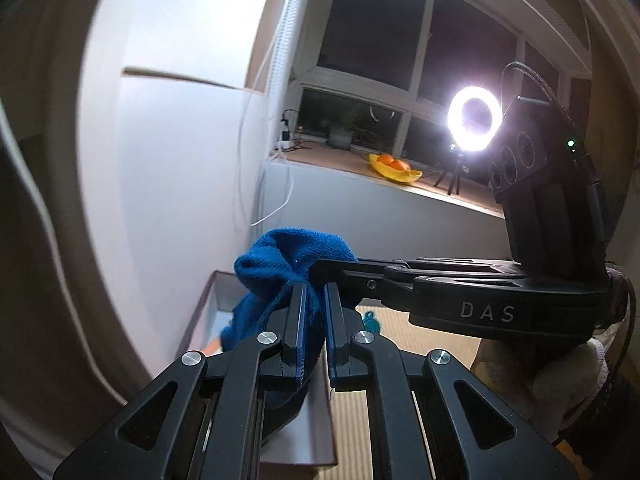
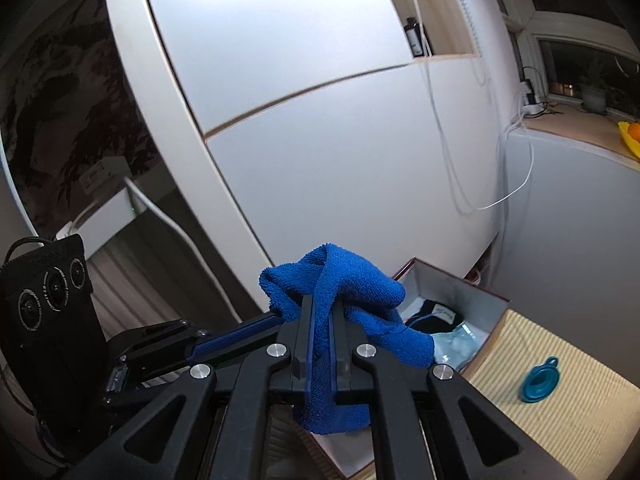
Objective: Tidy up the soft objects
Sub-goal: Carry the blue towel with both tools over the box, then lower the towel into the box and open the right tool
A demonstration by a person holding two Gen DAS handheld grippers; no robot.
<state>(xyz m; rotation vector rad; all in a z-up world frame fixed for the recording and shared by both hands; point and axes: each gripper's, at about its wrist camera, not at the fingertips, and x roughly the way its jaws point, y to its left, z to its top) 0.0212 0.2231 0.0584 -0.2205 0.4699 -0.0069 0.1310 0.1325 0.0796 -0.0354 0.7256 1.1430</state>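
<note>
A bunched blue terry cloth (image 1: 276, 276) is held in the air between both grippers. My left gripper (image 1: 316, 300) is shut on its lower part. My right gripper reaches in from the right in the left wrist view (image 1: 320, 266) and is shut on the same cloth (image 2: 352, 280). In the right wrist view my right gripper (image 2: 322, 316) pinches the cloth, and the left gripper's fingers (image 2: 248, 328) come in from the left. Below and behind the cloth stands an open grey box (image 2: 460, 284) holding a dark item (image 2: 432, 316) and a pale blue item (image 2: 456, 344).
The box (image 1: 208, 300) stands on a straw-coloured mat (image 2: 560, 392) by a white cabinet (image 2: 320, 140). A small teal funnel (image 2: 538, 380) lies on the mat. A ring light (image 1: 474, 114) and a yellow dish of oranges (image 1: 394, 168) stand on the windowsill.
</note>
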